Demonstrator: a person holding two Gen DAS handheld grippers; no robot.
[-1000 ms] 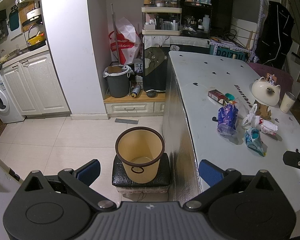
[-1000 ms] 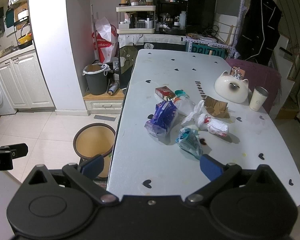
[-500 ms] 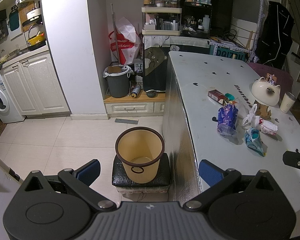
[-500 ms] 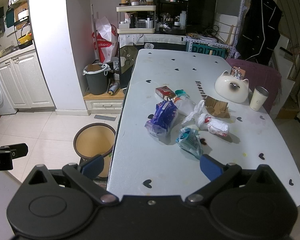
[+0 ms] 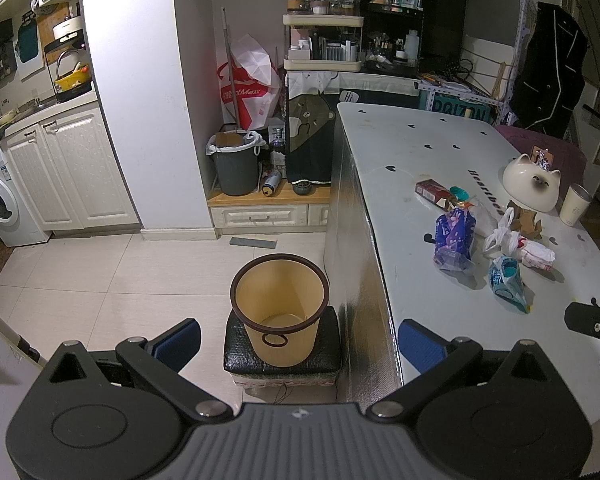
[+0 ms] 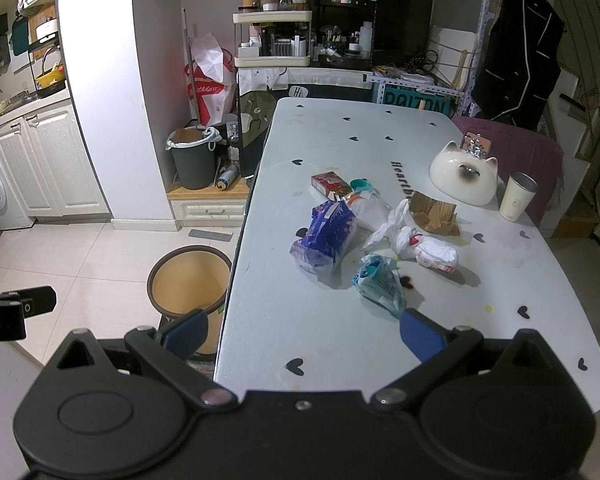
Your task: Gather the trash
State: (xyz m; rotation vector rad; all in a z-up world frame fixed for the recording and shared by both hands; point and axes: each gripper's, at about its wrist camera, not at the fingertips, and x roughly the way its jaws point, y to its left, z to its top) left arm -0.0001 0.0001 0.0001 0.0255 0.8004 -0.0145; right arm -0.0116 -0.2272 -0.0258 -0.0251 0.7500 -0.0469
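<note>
right claw (image 6: 302, 334): jaws wide apart, nothing btwn them, hovering over near edge of table (image 6: 480, 320). teal bag just ahead of its right pad.
left claw (image 5: 298, 338): jaws also spread, holding nothing, off the table's side, aimed at the bin.
bin (image 5: 279, 304): tan w/ dark rim, upright on a black stool (image 5: 282, 362), just beside the table's side. looks empty inside.
teal bag (image 6: 380, 286): nearest trash. small crinkly plastic, prob v. light & soft, will crush under the pads. pinch a bunched fold at the near end, not the flat face; film may slip.
purple bag (image 6: 324, 238): bigger foil-like pouch lying on its side, left of teal bag. looks part-full, floppy, slick. grab across a narrow end or seam.
white bag (image 6: 424, 250): knotted thin plastic w/ red bits, right of purple bag. soft, light; the knot or loose handles look like the best hold.
brown paper (image 6: 434, 212): crumpled, behind white bag. stiffer, light, easy pinch on a raised edge.
red box (image 6: 330, 184): small carton farther back, touching or nearly touching a teal lid (image 6: 360, 184). rigid; grip across short sides.
clear bag (image 6: 366, 210): btwn box & purple bag, contents can't tell.
not trash, prob: cat bowl (image 6: 464, 178) & cup (image 6: 518, 196) at far right, look breakable/tippy, steer clear.
progress: judging by bin & pile, collecting not begun.
</note>
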